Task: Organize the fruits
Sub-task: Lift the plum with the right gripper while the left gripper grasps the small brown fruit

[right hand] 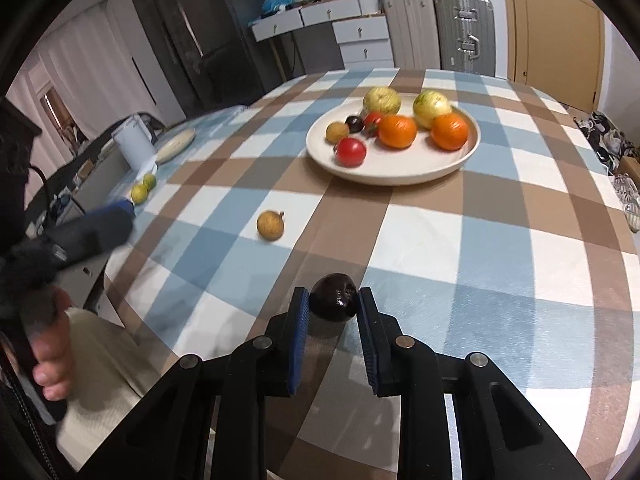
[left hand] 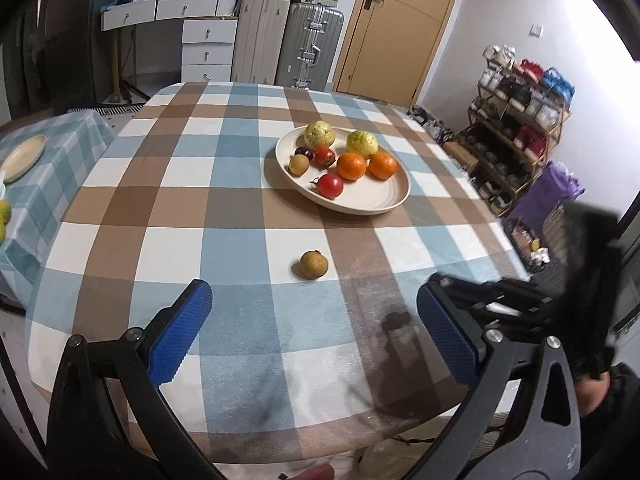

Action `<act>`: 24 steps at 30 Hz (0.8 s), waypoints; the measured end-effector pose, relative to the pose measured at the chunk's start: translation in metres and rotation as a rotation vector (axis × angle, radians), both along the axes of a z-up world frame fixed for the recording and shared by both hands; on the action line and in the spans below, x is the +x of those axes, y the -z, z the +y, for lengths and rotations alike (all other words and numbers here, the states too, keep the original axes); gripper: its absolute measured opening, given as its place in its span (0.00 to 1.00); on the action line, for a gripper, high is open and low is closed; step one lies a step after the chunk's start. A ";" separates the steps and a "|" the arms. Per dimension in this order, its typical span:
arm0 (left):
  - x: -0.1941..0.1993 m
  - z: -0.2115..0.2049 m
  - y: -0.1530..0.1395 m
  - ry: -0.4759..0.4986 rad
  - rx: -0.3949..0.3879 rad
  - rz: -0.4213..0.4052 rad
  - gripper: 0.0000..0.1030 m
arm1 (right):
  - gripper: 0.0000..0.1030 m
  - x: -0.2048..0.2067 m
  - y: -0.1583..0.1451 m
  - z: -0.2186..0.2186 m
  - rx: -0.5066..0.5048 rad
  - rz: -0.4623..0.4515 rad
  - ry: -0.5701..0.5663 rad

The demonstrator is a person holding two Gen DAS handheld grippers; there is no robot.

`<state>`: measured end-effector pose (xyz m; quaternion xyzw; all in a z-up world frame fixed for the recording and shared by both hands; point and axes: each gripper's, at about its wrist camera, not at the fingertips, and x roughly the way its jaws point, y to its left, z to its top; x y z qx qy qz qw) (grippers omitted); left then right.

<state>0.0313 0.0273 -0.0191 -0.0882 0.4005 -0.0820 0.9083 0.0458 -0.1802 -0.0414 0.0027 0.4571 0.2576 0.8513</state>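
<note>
A white plate on the checked table holds two yellow-green guavas, two oranges, two red tomatoes, a brown longan and a dark plum. A loose brown longan lies on the cloth in front of the plate. My left gripper is open and empty, just short of that longan. My right gripper is shut on a dark plum, held above the table's near part. The right gripper also shows at the right edge of the left wrist view.
A second table on the left carries an empty plate, small green fruits and a white container. Suitcases, drawers and a door stand behind the table. A shoe rack stands at the right.
</note>
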 end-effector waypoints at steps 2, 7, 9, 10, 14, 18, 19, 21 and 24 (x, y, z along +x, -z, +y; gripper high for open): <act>0.005 -0.002 0.004 -0.002 0.026 0.012 0.99 | 0.24 0.000 -0.006 -0.006 0.018 -0.005 0.019; 0.022 -0.012 0.012 -0.001 0.134 0.019 0.99 | 0.24 -0.001 -0.024 -0.030 0.059 -0.040 0.073; 0.032 -0.018 0.017 0.017 0.151 0.040 0.99 | 0.24 -0.003 -0.031 -0.041 0.083 -0.054 0.098; 0.038 -0.022 0.022 0.026 0.156 0.059 0.99 | 0.24 -0.003 -0.034 -0.045 0.094 -0.055 0.101; 0.052 -0.037 0.038 0.052 0.169 0.124 0.99 | 0.24 -0.005 -0.041 -0.056 0.109 -0.062 0.113; 0.066 -0.047 0.049 0.069 0.203 0.146 0.99 | 0.24 -0.006 -0.044 -0.063 0.113 -0.074 0.124; 0.073 -0.047 0.053 0.071 0.192 0.162 0.99 | 0.24 -0.006 -0.043 -0.063 0.104 -0.070 0.126; 0.084 -0.047 0.059 0.064 0.182 0.181 0.99 | 0.24 -0.006 -0.042 -0.063 0.105 -0.062 0.126; 0.098 -0.045 0.066 0.044 0.173 0.198 0.86 | 0.24 -0.006 -0.043 -0.063 0.110 -0.062 0.124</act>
